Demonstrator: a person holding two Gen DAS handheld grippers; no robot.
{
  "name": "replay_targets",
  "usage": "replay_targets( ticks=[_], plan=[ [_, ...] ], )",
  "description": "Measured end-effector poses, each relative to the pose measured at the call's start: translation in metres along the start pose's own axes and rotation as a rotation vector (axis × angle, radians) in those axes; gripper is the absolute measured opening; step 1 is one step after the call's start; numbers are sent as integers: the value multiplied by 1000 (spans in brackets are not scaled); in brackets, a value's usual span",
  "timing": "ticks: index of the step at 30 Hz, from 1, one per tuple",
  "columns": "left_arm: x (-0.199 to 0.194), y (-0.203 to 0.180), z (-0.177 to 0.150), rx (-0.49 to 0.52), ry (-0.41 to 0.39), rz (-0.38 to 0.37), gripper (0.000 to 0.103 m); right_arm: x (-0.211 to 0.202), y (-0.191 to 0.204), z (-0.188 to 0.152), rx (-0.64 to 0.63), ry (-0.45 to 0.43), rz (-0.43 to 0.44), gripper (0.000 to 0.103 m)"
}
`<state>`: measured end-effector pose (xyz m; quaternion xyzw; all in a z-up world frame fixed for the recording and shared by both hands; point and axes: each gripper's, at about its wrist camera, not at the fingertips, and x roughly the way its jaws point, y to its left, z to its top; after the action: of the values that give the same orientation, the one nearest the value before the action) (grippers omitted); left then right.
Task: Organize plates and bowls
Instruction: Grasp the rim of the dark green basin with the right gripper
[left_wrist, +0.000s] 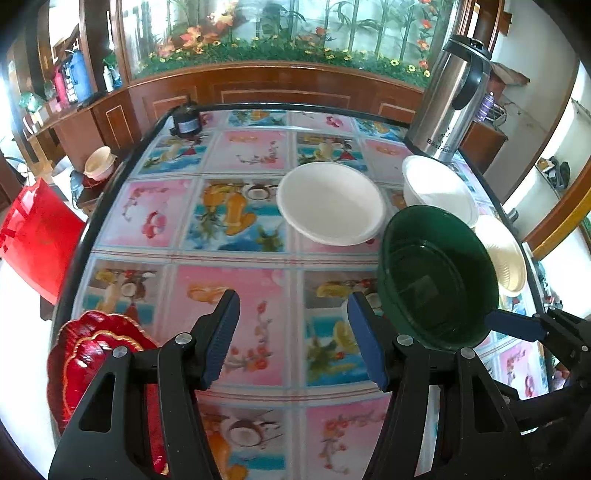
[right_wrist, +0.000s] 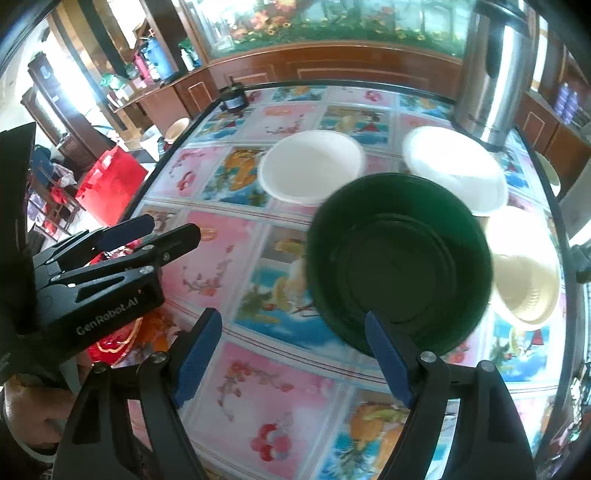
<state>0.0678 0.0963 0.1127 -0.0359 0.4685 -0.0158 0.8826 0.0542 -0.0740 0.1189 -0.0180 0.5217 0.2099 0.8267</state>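
Fruit-print tablecloth (left_wrist: 229, 229) | green bowl (right_wrist: 399, 262) centre-right, beside white bowls (left_wrist: 330, 203) | stiff, light, likely slippery: pinch the rim | left gripper (left_wrist: 295, 338) and right gripper (right_wrist: 295, 360) both apart, empty

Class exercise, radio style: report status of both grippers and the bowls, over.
Left gripper open, empty. Right gripper open, one finger inside green bowl rim. Two white bowls beyond. Nothing blocking.

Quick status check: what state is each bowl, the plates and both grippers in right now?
Green bowl: upright, empty, unheld.
Two white bowls: upright, empty.
Cream bowl: upright.
Red plates: stacked at the table edge.
Left gripper: open, empty.
Right gripper: open, empty.
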Motion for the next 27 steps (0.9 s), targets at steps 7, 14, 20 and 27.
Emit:
replay_targets(
  ticks=[7, 14, 20, 27],
  plan=[
    [21, -26, 7, -13, 33, -12, 61, -8, -40, -3, 53, -4, -25, 80],
    [44, -46, 8, -34, 79, -3, 61, -16, -90, -14, 148, -8, -61, 80],
    [59, -56, 9, -50, 113, 3, 61, -13, -114, -18, 197, -5, -43, 80],
    [77, -67, 9, -57, 151, 17, 61, 7, -125, -10, 224, 9, 6, 80]
  ],
)
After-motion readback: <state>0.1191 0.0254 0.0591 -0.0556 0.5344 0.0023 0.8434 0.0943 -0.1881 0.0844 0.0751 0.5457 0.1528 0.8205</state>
